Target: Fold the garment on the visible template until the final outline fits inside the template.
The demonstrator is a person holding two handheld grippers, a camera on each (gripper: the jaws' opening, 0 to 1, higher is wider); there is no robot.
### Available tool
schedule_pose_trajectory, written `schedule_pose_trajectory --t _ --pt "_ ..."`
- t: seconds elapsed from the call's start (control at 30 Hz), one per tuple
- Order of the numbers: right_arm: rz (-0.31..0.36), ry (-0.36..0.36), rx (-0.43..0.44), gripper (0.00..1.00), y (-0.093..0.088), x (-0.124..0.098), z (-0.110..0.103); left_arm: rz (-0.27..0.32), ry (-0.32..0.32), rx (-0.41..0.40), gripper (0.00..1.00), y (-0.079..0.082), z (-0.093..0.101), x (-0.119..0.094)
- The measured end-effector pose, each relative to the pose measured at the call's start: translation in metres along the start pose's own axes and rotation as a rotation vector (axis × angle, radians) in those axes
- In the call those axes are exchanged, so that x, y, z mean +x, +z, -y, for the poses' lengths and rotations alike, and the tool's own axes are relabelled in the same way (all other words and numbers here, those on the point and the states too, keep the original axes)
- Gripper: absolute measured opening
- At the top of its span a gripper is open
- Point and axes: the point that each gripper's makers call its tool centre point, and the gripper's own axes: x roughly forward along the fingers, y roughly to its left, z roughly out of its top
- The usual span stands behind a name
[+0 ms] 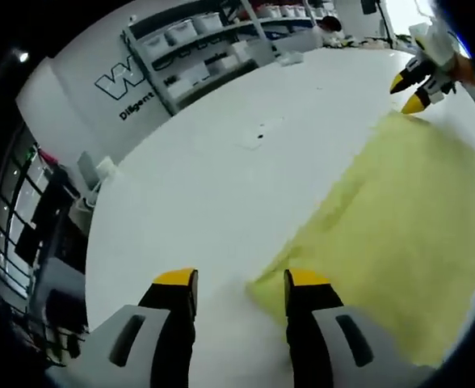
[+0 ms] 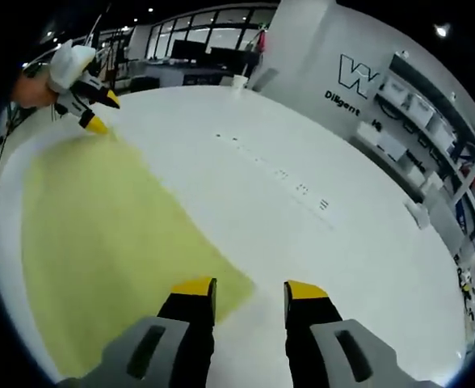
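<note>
While the yellow garment (image 1: 391,218) lies flat on the white counter (image 1: 221,162), left tongs (image 1: 239,283) jaws apart at its near corner, right tongs (image 2: 250,289) jaws apart at opposite corner, each pair seen far across the cloth, shelving (image 1: 213,48) beyond.

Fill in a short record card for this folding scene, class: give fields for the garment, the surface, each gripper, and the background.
garment: pale yellow garment lying flat
surface: white table
left gripper: jaws open, one tip at a garment corner, the other over bare table
right gripper: jaws open, one tip at another garment corner
template: no outline can be made out
background: shelving with storage bins, wall lettering
</note>
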Motion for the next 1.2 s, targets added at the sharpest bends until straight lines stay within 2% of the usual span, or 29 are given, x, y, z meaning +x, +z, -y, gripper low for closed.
schedule_pose_trajectory --t 0.07,0.17,0.27,0.37,0.5,0.63,0.73,0.87,0.93,1.03,1.2 --pt "0.011 0.003 0.008 0.27 0.002 -0.003 0.000 0.006 -0.016 0.049 0.46 -0.001 0.004 -0.004" --pt "0.017 0.010 0.007 0.29 0.000 -0.006 -0.003 0.022 -0.060 0.045 0.48 -0.004 0.013 -0.012" --pt "0.008 0.019 0.015 0.29 -0.006 -0.007 -0.007 -0.001 -0.068 0.091 0.50 -0.017 0.016 -0.017" --pt "0.005 0.022 0.035 0.30 -0.009 -0.011 -0.009 -0.009 -0.064 0.046 0.50 -0.023 0.013 -0.023" --pt "0.020 0.047 0.061 0.32 -0.007 -0.021 -0.017 0.003 -0.073 0.030 0.52 -0.021 0.013 -0.031" --pt "0.037 0.070 0.066 0.37 -0.009 -0.026 -0.026 0.034 -0.158 -0.041 0.59 -0.021 0.033 -0.040" --pt "0.032 0.088 0.075 0.37 -0.015 -0.031 -0.034 0.019 -0.159 -0.039 0.62 -0.028 0.038 -0.045" --pt "0.025 0.114 0.096 0.35 -0.022 -0.036 -0.039 0.014 -0.181 -0.025 0.62 -0.035 0.045 -0.053" --pt "0.028 0.128 0.116 0.33 -0.025 -0.041 -0.044 0.021 -0.204 -0.047 0.62 -0.037 0.050 -0.061" --pt "0.032 0.123 0.092 0.28 -0.030 -0.050 -0.048 0.017 -0.223 -0.058 0.63 -0.045 0.055 -0.070" --pt "0.023 0.141 0.118 0.29 -0.037 -0.059 -0.054 0.006 -0.228 -0.080 0.62 -0.054 0.057 -0.081"
